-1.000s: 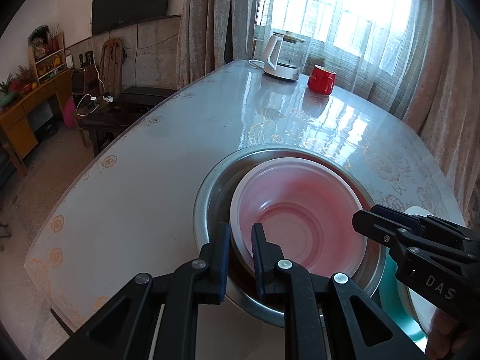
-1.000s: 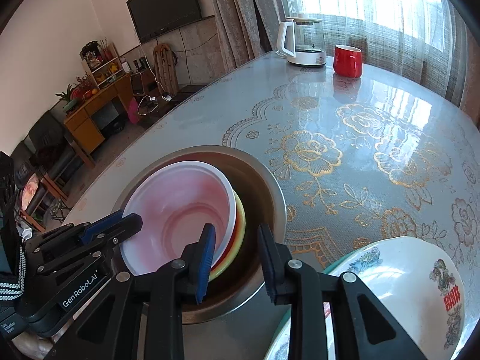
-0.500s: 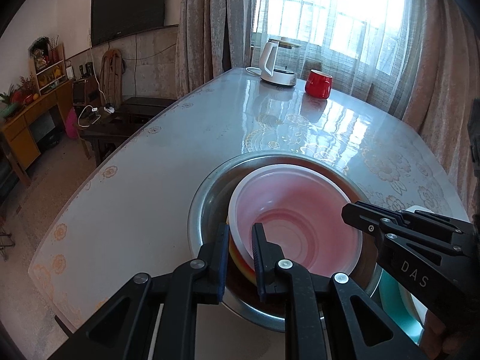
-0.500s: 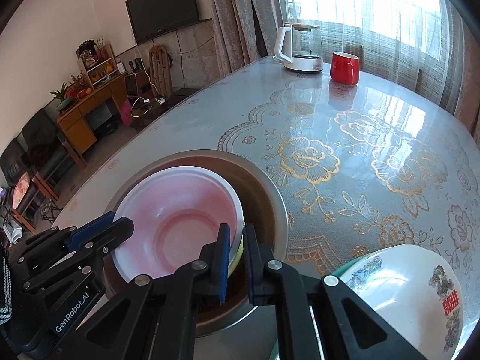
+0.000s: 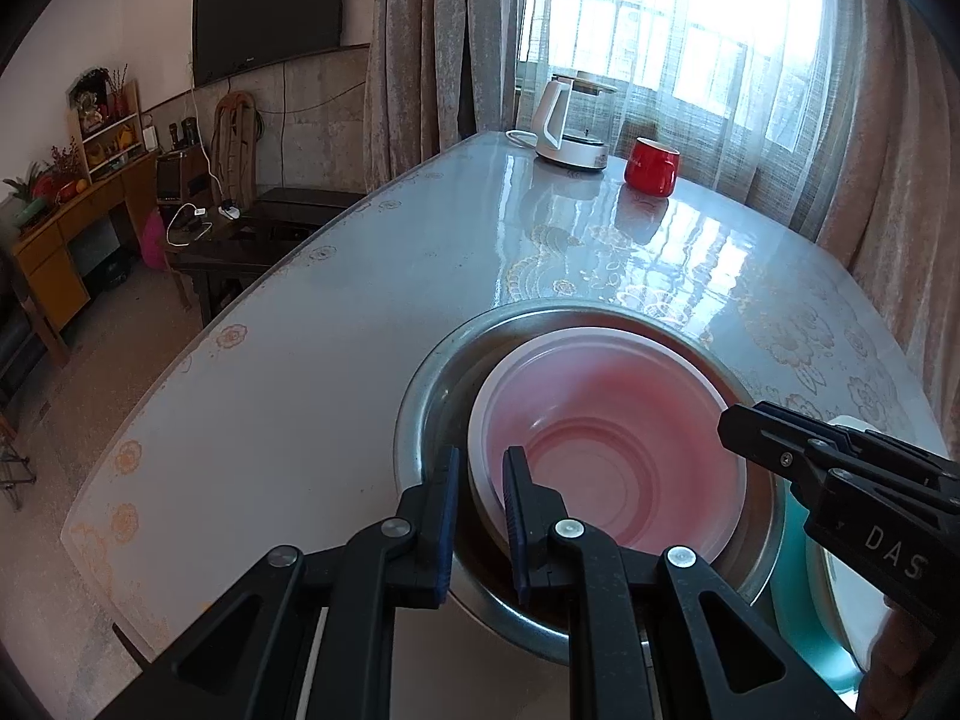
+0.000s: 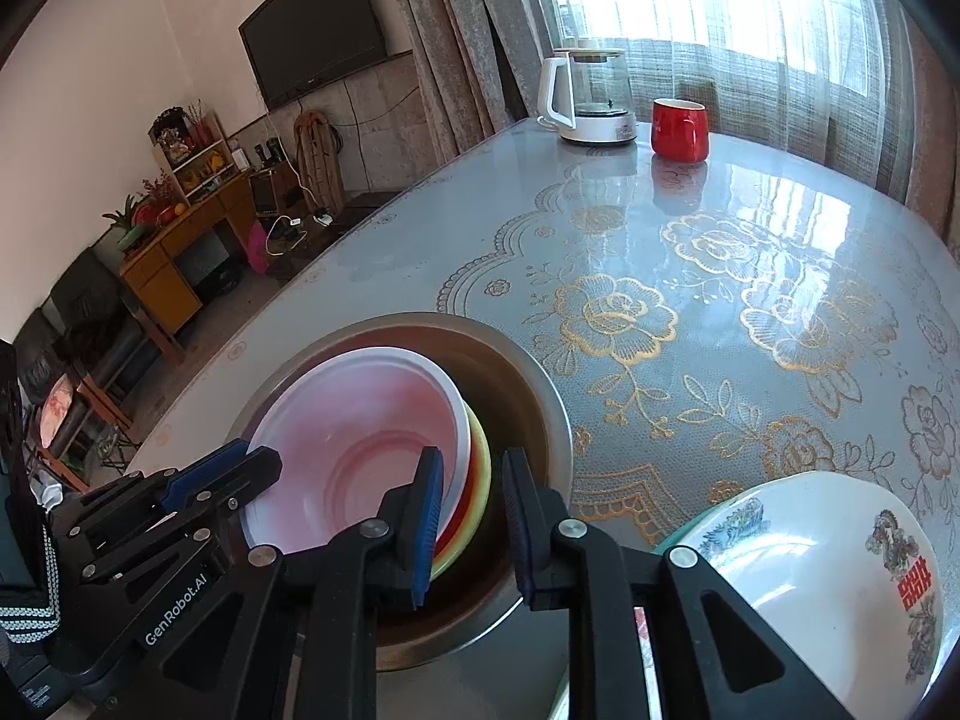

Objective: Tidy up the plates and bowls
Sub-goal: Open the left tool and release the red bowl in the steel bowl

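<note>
A pink-and-white plastic bowl (image 5: 618,438) sits stacked on a yellow and red dish (image 6: 477,501) inside a wide steel basin (image 5: 432,414) on the table. My left gripper (image 5: 480,483) is shut on the pink bowl's near rim, one finger inside and one outside. My right gripper (image 6: 471,498) is open, with its jaws on either side of the stack's right rim and apart from it. The bowl (image 6: 354,444) and basin (image 6: 540,402) also show in the right wrist view. A white printed bowl (image 6: 822,576) sits on a teal dish (image 5: 804,618) at the right.
A white kettle (image 5: 567,126) and a red mug (image 5: 653,165) stand at the table's far end by the curtains. The table's left edge (image 5: 198,354) drops to the floor, with a dark side table (image 5: 240,246) and a wooden cabinet (image 5: 66,240) beyond.
My right gripper had shut half a second ago and has opened again. My left gripper has kept its hold on the pink bowl's rim, and both views have shifted slightly.
</note>
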`<control>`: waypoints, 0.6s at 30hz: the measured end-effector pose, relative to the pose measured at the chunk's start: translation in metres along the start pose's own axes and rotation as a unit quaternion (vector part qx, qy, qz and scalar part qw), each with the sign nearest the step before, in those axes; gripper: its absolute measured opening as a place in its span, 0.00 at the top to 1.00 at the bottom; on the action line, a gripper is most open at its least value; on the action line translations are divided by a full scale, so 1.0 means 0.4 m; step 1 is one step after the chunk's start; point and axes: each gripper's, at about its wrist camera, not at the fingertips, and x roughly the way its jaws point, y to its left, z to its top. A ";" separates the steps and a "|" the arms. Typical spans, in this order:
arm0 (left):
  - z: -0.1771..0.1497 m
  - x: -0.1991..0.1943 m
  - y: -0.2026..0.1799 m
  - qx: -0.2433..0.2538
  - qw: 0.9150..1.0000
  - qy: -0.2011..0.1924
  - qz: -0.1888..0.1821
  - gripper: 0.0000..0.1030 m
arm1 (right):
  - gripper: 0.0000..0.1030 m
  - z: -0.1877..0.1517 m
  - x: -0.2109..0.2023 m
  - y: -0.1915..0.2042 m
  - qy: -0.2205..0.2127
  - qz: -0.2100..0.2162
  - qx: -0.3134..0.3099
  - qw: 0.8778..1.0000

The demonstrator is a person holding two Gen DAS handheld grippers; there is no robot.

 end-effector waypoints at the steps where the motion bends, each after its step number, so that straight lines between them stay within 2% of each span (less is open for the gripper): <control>1: 0.000 -0.003 -0.001 -0.002 1.000 -0.001 -0.002 0.85 | 0.77 -0.001 -0.007 -0.001 -0.003 0.000 0.002 1.000; 11: -0.006 -0.038 0.006 -0.015 1.000 -0.010 0.002 0.85 | 0.69 -0.022 -0.065 -0.019 -0.022 0.006 0.022 0.999; 18: -0.018 -0.075 0.017 -0.018 0.999 -0.029 0.007 0.84 | 0.63 -0.044 -0.093 -0.026 -0.029 -0.005 0.021 0.999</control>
